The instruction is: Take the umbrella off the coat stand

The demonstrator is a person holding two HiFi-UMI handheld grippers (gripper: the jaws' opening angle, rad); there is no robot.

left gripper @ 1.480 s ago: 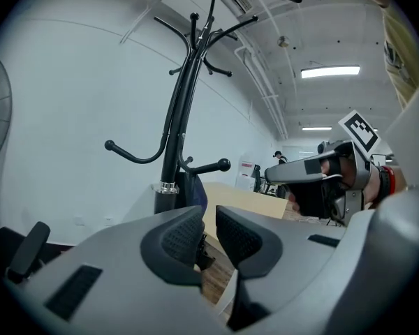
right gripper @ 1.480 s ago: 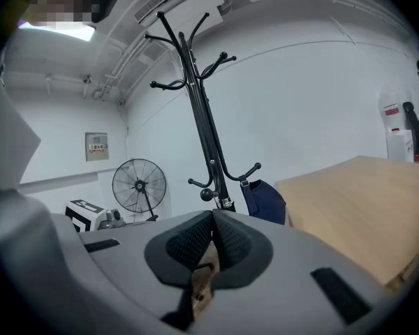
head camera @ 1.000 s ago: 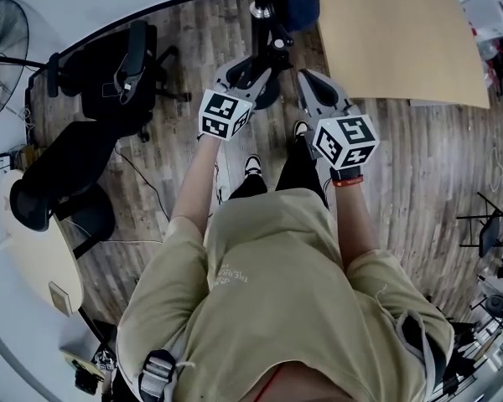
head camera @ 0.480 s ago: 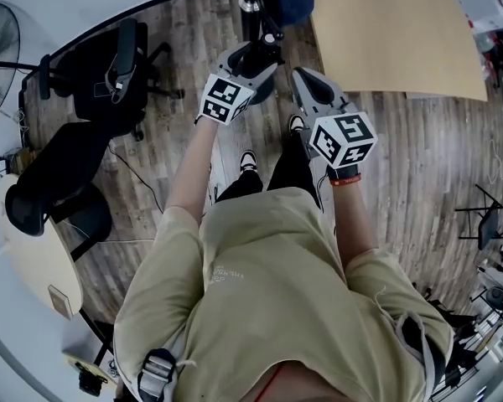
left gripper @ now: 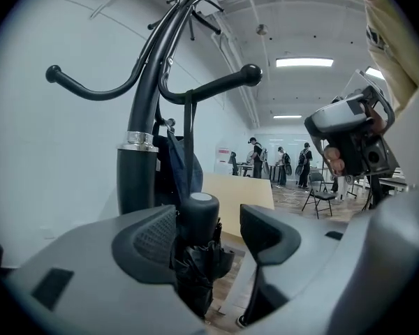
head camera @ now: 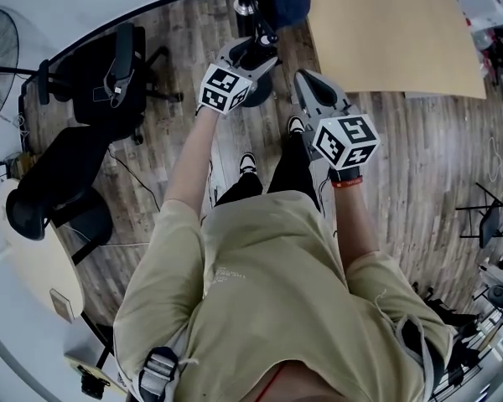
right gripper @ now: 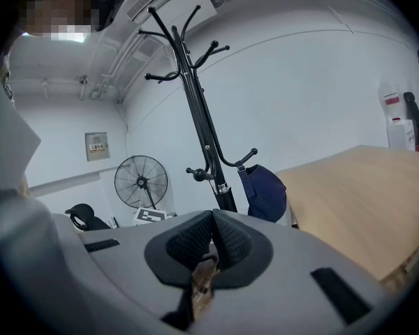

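A folded black umbrella (left gripper: pixel 195 264) hangs by its strap (left gripper: pixel 188 145) from a low hook of the black coat stand (left gripper: pixel 143 145). My left gripper (left gripper: pixel 209 237) is around it, jaws opening. The umbrella's handle rests against the left pad with a gap to the right pad. In the head view the left gripper (head camera: pixel 250 53) reaches the stand's pole (head camera: pixel 253 7). My right gripper (right gripper: pixel 211 239) is shut with nothing in it, held back to the right (head camera: pixel 312 90). It looks at the coat stand (right gripper: pixel 202 131) from a short way off.
A navy bag (right gripper: pixel 265 190) hangs on the stand beside the umbrella. A large wooden table (head camera: pixel 394 32) lies right of the stand. Black office chairs (head camera: pixel 109 65) and a floor fan (right gripper: pixel 141 182) are to the left. People stand far back (left gripper: pixel 279 162).
My left gripper has moved forward to the stand, up the head view. The right gripper has stayed where it was.
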